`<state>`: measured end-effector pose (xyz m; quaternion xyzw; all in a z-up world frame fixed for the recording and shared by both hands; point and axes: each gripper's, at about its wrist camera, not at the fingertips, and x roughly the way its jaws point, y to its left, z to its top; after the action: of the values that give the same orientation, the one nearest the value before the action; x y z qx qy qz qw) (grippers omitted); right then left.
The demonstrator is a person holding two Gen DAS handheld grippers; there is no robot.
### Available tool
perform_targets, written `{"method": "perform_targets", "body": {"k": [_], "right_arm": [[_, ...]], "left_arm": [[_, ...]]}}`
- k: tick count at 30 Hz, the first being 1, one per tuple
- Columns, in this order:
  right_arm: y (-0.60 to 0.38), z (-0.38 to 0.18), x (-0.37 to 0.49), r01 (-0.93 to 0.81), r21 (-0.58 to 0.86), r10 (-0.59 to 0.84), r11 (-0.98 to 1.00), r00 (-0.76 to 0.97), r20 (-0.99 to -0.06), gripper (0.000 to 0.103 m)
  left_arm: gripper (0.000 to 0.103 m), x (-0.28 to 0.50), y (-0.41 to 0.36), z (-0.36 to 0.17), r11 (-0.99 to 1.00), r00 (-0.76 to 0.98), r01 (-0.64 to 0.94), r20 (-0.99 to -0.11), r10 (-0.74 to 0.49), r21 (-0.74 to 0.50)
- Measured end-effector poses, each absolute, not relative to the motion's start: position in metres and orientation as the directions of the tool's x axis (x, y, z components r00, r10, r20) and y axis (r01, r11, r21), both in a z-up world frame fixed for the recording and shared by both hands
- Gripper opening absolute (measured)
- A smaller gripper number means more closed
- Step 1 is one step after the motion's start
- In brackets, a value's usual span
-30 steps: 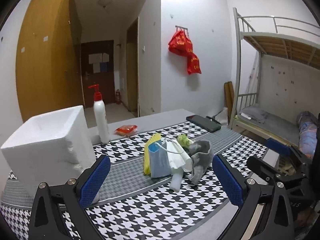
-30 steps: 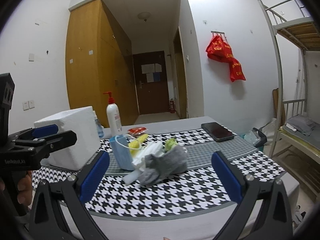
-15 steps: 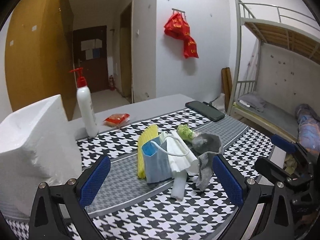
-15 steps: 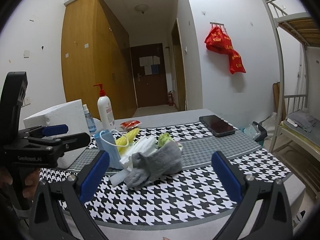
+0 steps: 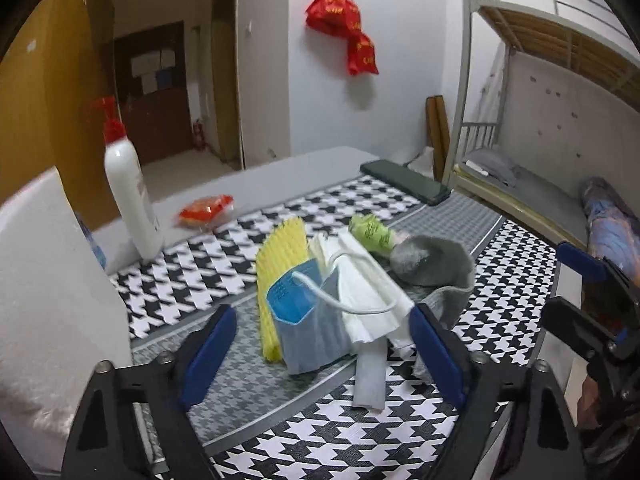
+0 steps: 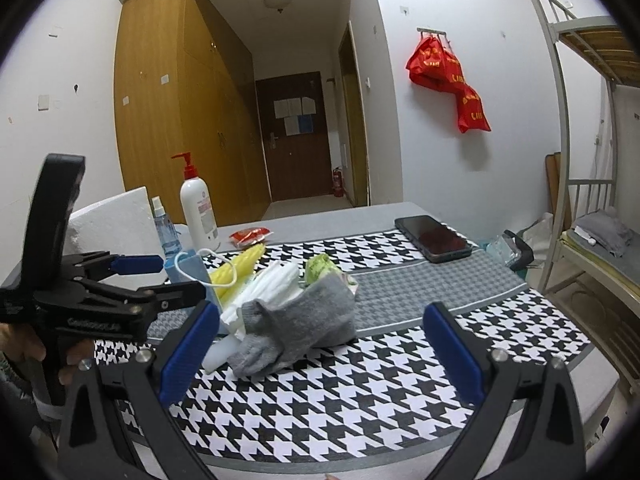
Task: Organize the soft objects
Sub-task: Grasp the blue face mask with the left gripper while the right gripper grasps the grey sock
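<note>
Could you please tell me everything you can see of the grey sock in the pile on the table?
The grey sock is a soft knitted piece, plain grey and crumpled rather than laid flat. In the left wrist view its open cuff stands up, gaping. It lies on the houndstooth tablecloth at the side of the pile nearest the right gripper, leaning against the folded white cloth, with a green packet just behind it. No gripper touches it.

Cut off by the left frame edge: foam box (image 5: 48, 280). Motion-blurred: pump bottle (image 5: 128, 196) and red packet (image 5: 206, 209) near the table's far edge. Half hidden behind the sock (image 6: 304, 320): green wrapper (image 6: 318, 266).
</note>
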<state>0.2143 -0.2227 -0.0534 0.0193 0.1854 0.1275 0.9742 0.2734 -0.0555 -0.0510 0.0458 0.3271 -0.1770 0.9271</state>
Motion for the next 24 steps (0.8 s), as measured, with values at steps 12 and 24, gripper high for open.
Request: {"method": "perform_targets", "body": {"k": [12, 24], "right_arm": [[-0.222, -0.054, 0.234, -0.241, 0.073, 0.25, 0.968, 0.884, -0.395, 0.103], [-0.201, -0.063, 0.266, -0.262, 0.052, 0.251, 0.964, 0.822, -0.512, 0.103]], "left_arm": [[0.036, 0.274, -0.046, -0.064, 0.906, 0.704, 0.41, -0.595, -0.387, -0.104], [0.01, 0.268, -0.031, -0.06, 0.899, 0.729, 0.408, -0.536, -0.425, -0.158]]}}
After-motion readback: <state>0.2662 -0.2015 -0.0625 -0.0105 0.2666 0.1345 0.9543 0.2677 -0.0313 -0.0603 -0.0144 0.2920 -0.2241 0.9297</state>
